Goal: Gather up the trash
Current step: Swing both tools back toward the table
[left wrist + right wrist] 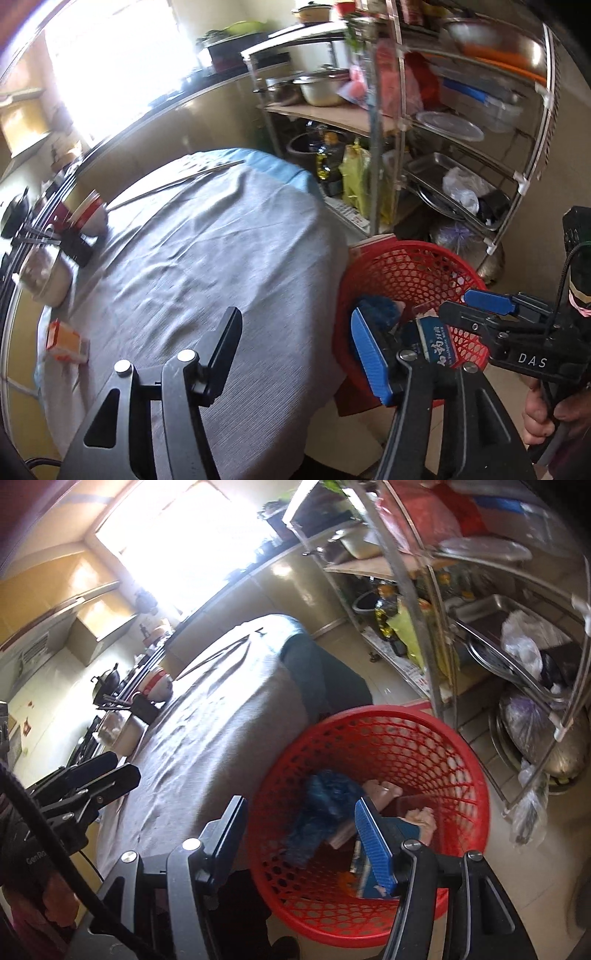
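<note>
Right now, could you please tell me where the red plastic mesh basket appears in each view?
Left wrist view: the red plastic mesh basket is right of centre, beside the grey-clothed table.
Right wrist view: the basket is lower centre.
Shared landmark: the metal shelf rack.

Strong daylight from window [110, 62], blown out white in both views. Glare streaks across cabinet fronts. Motion blur smears shelf rack [461, 110] and table [207, 251] edge items. Heavy fisheye bending, dark vignette corners.
</note>
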